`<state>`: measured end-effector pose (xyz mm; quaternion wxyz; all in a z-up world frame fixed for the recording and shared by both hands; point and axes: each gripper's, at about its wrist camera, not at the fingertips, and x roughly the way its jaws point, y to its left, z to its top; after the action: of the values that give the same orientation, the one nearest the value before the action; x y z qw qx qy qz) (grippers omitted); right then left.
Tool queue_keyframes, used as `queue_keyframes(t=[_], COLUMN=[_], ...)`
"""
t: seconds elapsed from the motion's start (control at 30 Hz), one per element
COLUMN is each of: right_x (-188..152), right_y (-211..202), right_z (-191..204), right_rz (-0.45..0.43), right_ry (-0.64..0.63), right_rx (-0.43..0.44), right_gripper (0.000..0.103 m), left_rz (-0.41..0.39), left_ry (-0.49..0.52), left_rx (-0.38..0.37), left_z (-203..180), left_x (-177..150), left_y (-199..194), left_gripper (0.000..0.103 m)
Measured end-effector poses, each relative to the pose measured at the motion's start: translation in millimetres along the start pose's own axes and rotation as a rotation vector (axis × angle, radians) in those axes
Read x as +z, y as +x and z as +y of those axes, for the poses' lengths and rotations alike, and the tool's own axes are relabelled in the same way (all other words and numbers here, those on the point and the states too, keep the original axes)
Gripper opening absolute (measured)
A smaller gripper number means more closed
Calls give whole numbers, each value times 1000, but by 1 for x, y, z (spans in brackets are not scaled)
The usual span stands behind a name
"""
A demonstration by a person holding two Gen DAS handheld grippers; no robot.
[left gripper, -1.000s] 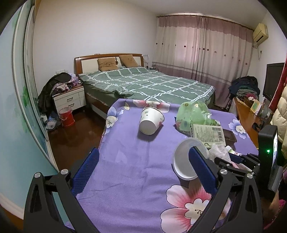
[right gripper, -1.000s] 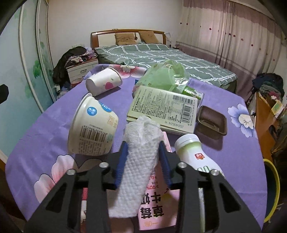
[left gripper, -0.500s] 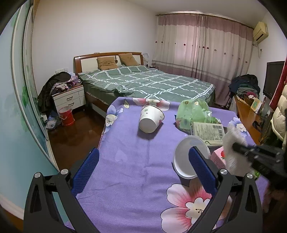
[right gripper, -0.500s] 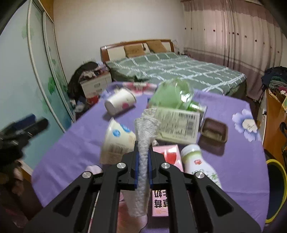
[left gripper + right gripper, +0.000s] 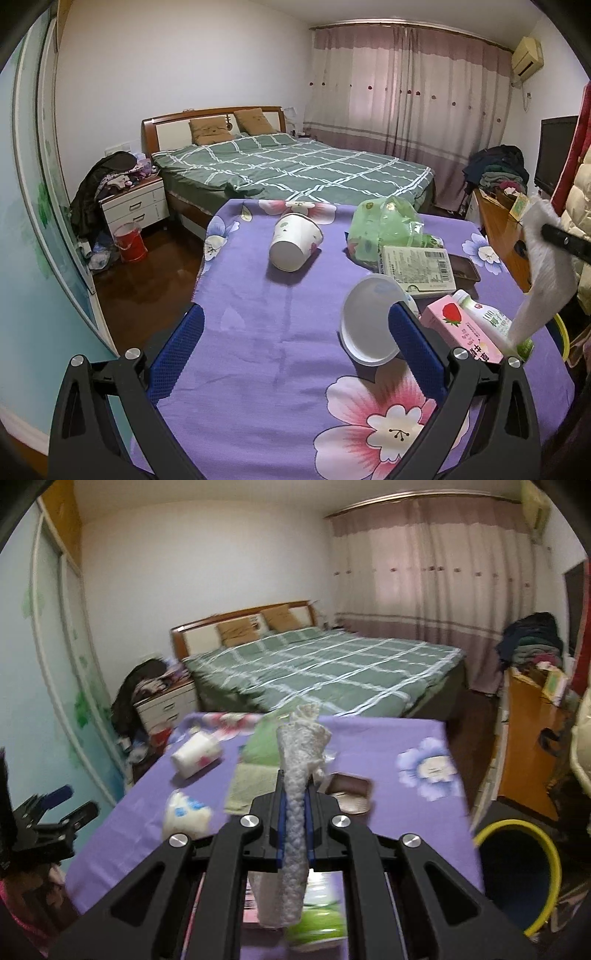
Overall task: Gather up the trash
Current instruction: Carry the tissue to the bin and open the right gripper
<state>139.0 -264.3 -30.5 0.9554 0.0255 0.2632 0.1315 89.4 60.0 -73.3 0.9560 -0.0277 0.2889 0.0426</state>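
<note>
Right gripper (image 5: pixel 294 829) pinches tissue (image 5: pixel 297 775); bin (image 5: pixel 517 875) beside.

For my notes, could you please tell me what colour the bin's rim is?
Yellow; the bin beside the table shows best in the right wrist view.

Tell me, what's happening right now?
Right gripper shut on paper towel, above table. Left gripper open, empty. Bin right of table, nothing in the way.
</note>
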Motion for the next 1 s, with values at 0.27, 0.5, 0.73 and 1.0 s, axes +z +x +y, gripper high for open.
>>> queue_keyframes(t=[0.27,0.5,0.73,1.0], right_x=[-6,-26,-51,-71], right_y=[-13,-11,-2,4], right_z=[-87,-158,-205,-225], right_rz=[-3,26,79,103], right_ry=[103,182,227,250], right_rx=[-195,-354,-451,-503], right_gripper=[8,8,11,44], left_rz=[5,13,18,31], left_ry=[7,41,86,120], left_rx=[-21,-41,-56,-63], left_z=[-15,-40,-66,-83], left_x=[3,8,12,12], left_y=[5,10,13,18], left_gripper=[98,98,98,98])
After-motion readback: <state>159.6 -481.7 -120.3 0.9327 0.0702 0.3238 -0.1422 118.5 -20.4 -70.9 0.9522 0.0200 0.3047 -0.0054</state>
